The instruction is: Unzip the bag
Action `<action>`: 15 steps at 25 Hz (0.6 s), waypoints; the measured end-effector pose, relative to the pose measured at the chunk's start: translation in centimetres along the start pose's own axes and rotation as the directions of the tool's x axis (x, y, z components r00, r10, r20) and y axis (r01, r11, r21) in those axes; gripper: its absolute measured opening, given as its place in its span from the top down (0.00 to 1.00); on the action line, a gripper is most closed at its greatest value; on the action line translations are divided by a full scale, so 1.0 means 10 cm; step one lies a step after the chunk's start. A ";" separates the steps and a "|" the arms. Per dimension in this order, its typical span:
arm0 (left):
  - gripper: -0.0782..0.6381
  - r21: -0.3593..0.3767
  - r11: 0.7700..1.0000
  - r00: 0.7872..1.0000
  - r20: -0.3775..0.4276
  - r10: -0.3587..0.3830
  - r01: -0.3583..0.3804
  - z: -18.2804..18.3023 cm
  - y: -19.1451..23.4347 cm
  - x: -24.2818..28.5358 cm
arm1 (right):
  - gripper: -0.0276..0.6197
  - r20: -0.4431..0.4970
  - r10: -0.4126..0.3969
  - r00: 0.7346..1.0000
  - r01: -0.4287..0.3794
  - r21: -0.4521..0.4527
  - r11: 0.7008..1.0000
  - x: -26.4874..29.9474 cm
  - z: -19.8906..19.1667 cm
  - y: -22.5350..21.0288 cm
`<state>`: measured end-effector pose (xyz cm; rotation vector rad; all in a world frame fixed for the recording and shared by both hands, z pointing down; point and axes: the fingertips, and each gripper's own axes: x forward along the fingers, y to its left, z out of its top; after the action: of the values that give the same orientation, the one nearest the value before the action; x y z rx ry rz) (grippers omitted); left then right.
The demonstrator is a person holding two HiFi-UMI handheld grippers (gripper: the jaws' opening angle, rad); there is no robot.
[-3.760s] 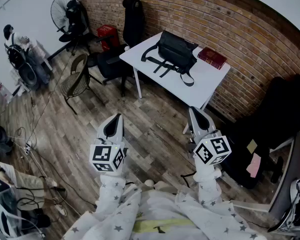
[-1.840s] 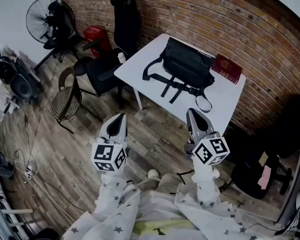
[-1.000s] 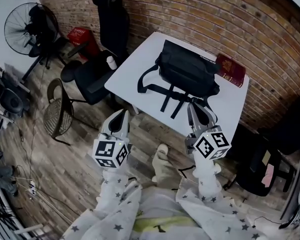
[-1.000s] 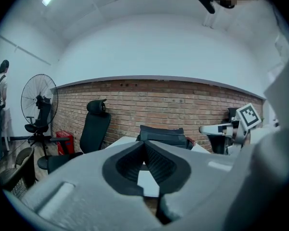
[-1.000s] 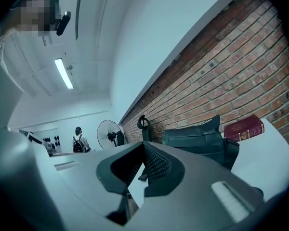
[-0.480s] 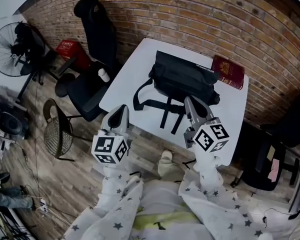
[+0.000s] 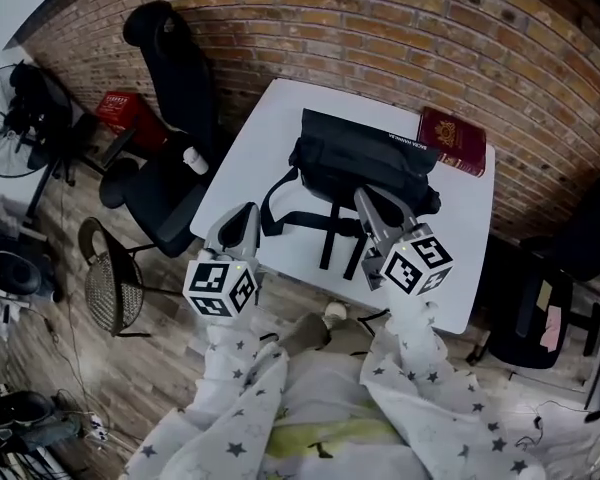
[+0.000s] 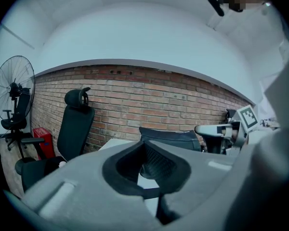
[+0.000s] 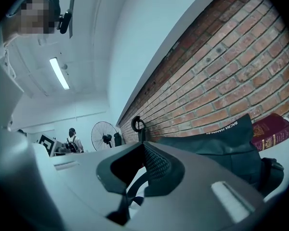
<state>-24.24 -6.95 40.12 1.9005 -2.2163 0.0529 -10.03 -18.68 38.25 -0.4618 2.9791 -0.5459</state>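
A black bag (image 7: 365,163) lies on the white table (image 7: 265,133) against the brick wall, its straps (image 7: 330,230) trailing toward the near edge. My left gripper (image 7: 242,214) is shut and empty, at the table's near left edge, left of the straps. My right gripper (image 7: 366,200) is shut and empty too, over the straps just in front of the bag. In the left gripper view the bag (image 8: 171,137) lies ahead beyond the shut jaws, with the right gripper (image 8: 216,129) to its right. In the right gripper view the bag (image 9: 216,143) fills the space ahead. No zipper shows.
A dark red book (image 7: 452,140) lies at the table's far right corner, beside the bag. A black office chair (image 7: 175,78) stands left of the table, a fan (image 7: 10,118) and a red crate (image 7: 120,108) further left. Another black chair (image 7: 540,308) stands at the right.
I have come up to the table. Both grippers moved forward, from over the floor to over the table's near edge, and both stayed shut.
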 end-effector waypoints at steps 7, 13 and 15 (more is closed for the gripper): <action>0.89 -0.015 0.997 0.997 -0.032 -0.073 0.073 -0.03 0.11 0.34 | 0.95 -0.087 0.064 0.994 -0.063 0.016 0.998 0.23 -0.29 0.10; 0.89 0.008 0.981 0.976 -0.095 -0.194 0.196 -0.03 0.21 0.74 | 0.94 -0.106 0.000 0.994 0.004 0.034 0.999 0.50 -0.50 -0.03; 0.89 0.010 0.970 0.964 -0.118 -0.238 0.241 -0.03 0.24 0.86 | 0.93 -0.107 -0.034 0.994 0.039 0.043 0.998 0.59 -0.57 -0.08</action>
<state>-27.76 -14.89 42.37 2.1071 -1.9061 0.1480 -16.16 -19.36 43.70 -0.4991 3.0569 -0.6600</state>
